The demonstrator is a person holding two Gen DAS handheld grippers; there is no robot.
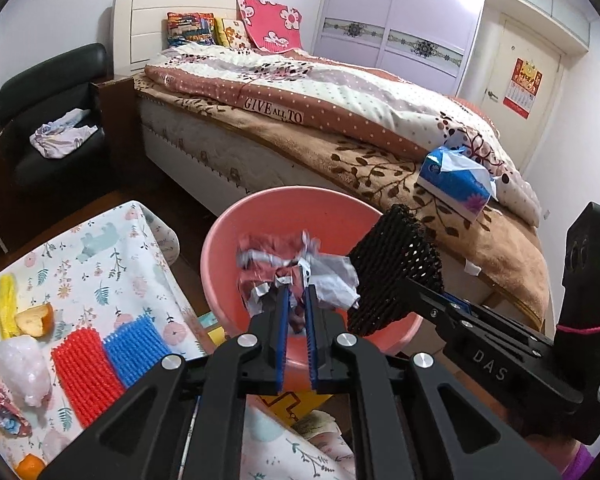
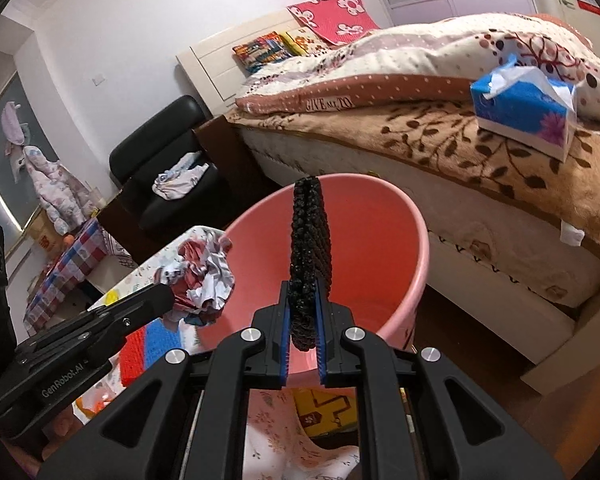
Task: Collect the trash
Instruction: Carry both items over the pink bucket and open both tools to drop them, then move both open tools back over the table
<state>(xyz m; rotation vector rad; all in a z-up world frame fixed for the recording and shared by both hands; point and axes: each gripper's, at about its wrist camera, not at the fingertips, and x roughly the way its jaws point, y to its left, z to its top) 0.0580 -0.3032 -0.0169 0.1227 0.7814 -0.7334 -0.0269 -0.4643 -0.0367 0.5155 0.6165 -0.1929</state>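
Note:
A pink bin [image 1: 284, 196] [image 2: 374, 248] stands on the floor between the table and the bed. My left gripper [image 1: 296, 290] [image 2: 168, 294] is shut on a crumpled red and white wrapper [image 1: 284, 256] [image 2: 204, 272], which hangs over the bin's left side. My right gripper [image 2: 303, 292] [image 1: 402, 286] is shut on a black foam net sleeve [image 2: 310, 232] [image 1: 396, 264]. The sleeve sticks up from the pads above the bin's opening. In the left wrist view the two grippers are side by side, the right one coming in from the right.
A table with a floral cloth [image 1: 112, 248] at the lower left carries a red foam net [image 1: 84, 372], a blue foam net [image 1: 136, 348], a yellow net [image 1: 6, 304], orange peel [image 1: 36, 320] and a pale bag [image 1: 24, 372]. A blue tissue box [image 1: 456, 184] lies on the bed behind the bin. A black armchair [image 1: 52, 112] stands far left.

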